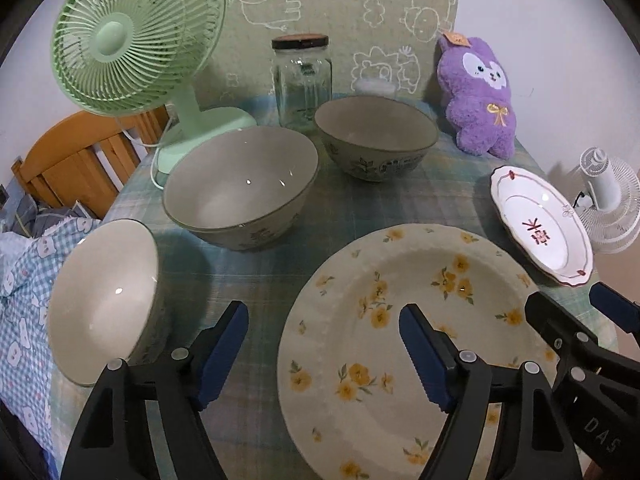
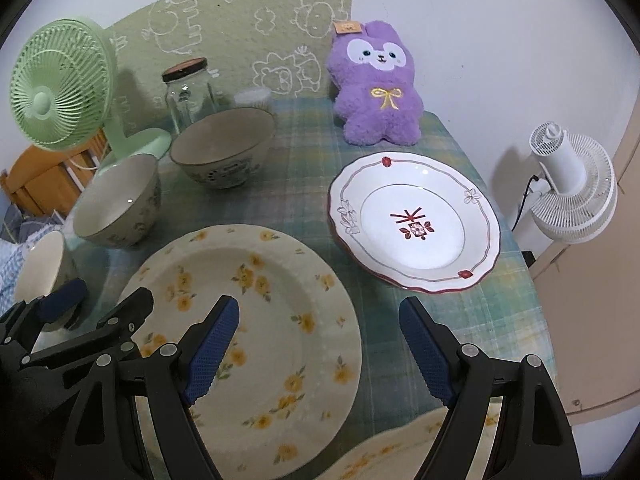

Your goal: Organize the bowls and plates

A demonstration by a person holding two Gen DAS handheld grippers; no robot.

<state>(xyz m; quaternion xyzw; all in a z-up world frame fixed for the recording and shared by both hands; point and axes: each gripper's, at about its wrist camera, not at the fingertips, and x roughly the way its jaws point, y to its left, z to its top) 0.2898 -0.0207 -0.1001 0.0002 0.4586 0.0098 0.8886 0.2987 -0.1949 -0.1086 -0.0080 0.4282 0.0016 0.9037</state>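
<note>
The plaid tablecloth (image 2: 304,184) shows its widest bare stretch in the middle of the table, between the bowls at the left and the red-trimmed white plate (image 2: 416,220) at the right. That plate lies close to the table's right edge. The large yellow-flowered plate (image 1: 412,344) lies flat at the near side, and in the right wrist view the rim of a second flowered plate (image 2: 404,448) shows at the very front edge.

Three bowls stand down the left side: a patterned bowl (image 1: 376,138) farthest back, a wider grey-green bowl (image 1: 240,188) nearer, and a small white-lined bowl (image 1: 106,300) at the near left corner, close to the table edge.

Along the back stand a green desk fan (image 1: 136,40), a lidded glass jar (image 1: 302,80) just behind the patterned bowl, and a purple plush toy (image 1: 480,96) against the wall. A white fan (image 2: 572,188) stands off the table to the right, and a wooden chair back (image 1: 80,160) rises beyond the left edge.

The left gripper (image 1: 324,354) hovers over the flowered plate's left rim, its jaws spread wide and holding nothing. The right gripper (image 2: 320,350) hangs over the same plate's right rim, likewise spread wide and empty. The two grippers sit side by side, close together.
</note>
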